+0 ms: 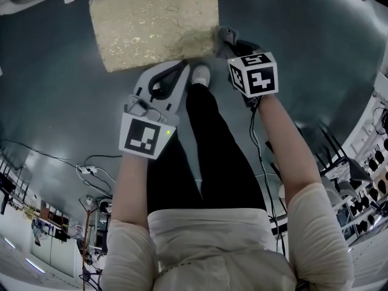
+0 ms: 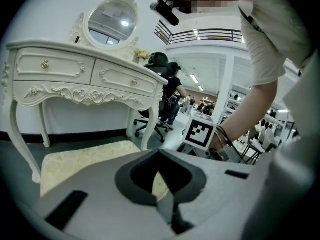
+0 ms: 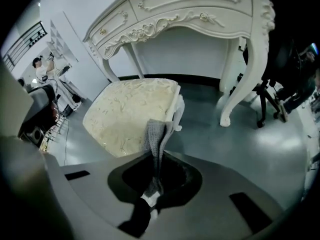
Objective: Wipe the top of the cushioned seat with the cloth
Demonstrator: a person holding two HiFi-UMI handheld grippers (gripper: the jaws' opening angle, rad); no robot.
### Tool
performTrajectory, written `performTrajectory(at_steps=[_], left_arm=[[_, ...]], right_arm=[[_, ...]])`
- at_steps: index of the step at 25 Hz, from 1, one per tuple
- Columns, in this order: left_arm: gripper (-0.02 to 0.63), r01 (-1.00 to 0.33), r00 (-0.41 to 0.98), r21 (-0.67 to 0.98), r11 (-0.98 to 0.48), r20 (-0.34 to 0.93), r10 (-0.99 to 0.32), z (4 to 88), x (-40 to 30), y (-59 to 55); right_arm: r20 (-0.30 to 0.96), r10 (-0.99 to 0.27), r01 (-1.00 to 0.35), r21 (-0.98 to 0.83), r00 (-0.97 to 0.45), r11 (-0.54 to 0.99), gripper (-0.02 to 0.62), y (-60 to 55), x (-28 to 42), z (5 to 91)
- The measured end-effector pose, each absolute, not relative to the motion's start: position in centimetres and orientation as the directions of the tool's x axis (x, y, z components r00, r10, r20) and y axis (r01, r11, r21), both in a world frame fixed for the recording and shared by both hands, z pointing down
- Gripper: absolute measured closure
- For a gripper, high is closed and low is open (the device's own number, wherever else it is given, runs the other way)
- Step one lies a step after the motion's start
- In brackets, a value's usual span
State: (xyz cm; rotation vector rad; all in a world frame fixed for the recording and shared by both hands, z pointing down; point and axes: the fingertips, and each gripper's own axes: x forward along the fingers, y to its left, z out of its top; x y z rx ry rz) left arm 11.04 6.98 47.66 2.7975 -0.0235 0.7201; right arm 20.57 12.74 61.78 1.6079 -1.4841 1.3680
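Our right gripper (image 3: 158, 157) pinched the grey cloth (image 3: 156, 134), cushioned seat (image 3: 127, 111) just ahead (left gripper (image 2: 160, 154) pressed together, empty); we judged the thin pinch could slip mid-wipe.

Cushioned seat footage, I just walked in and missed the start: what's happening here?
A person stands at the cushioned seat with a hand-held gripper in each hand. The right hand-held gripper is shut on a grey cloth near the seat's corner. The left hand-held gripper is shut and empty.
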Motion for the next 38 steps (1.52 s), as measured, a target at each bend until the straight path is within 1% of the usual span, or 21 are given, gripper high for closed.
performTrajectory(at_steps=[5,9,12,18,21,26,29,34,38], left_arm=[[0.606,-0.066,0.884,0.215,-0.974,0.465,0.043,44.5,11.0,7.2],[0.604,-0.045,0.902,0.191,-0.981,0.430,0.042,40.8,10.0,6.6],[0.606,-0.028,0.909,0.162,-0.986,0.415,0.043,37.8,8.4,5.4],[0.606,-0.023,0.919,0.103,-0.994,0.395,0.020,30.2,4.3,4.4],[0.606,-0.034,0.935,0.042,-0.999,0.354,-0.017,24.5,3.1,5.3],[0.606,-0.038,0.953,-0.012,-0.999,0.302,-0.040,17.6,2.2,4.1],[0.605,-0.030,0.962,-0.055,-0.998,0.268,-0.044,14.1,2.0,3.6],[0.606,-0.070,0.979,-0.107,-0.992,0.182,-0.088,8.0,2.1,2.2],[0.605,-0.100,0.983,-0.144,-0.984,0.140,-0.121,3.4,1.5,1.3]], right_arm=[[0.902,-0.421,-0.947,-0.215,-0.098,-0.240,0.568,12.9,21.7,57.9],[0.869,-0.490,-0.949,-0.204,-0.064,-0.239,0.568,11.9,20.4,53.3],[0.836,-0.546,-0.960,-0.197,-0.058,-0.199,0.568,10.2,17.8,49.4],[0.798,-0.597,-0.973,-0.195,-0.083,-0.125,0.568,10.1,10.9,41.3],[0.743,-0.666,-0.980,-0.178,-0.071,-0.094,0.568,10.9,9.1,35.5],[0.650,-0.759,-0.986,-0.152,-0.042,-0.075,0.568,8.2,8.3,27.4],[0.597,-0.802,-0.991,-0.123,-0.025,-0.061,0.568,6.9,8.0,22.8],[0.495,-0.869,-0.997,-0.060,0.011,-0.047,0.568,6.1,8.6,15.0],[0.415,-0.909,-0.998,-0.027,0.038,-0.054,0.568,6.4,8.8,9.7]])
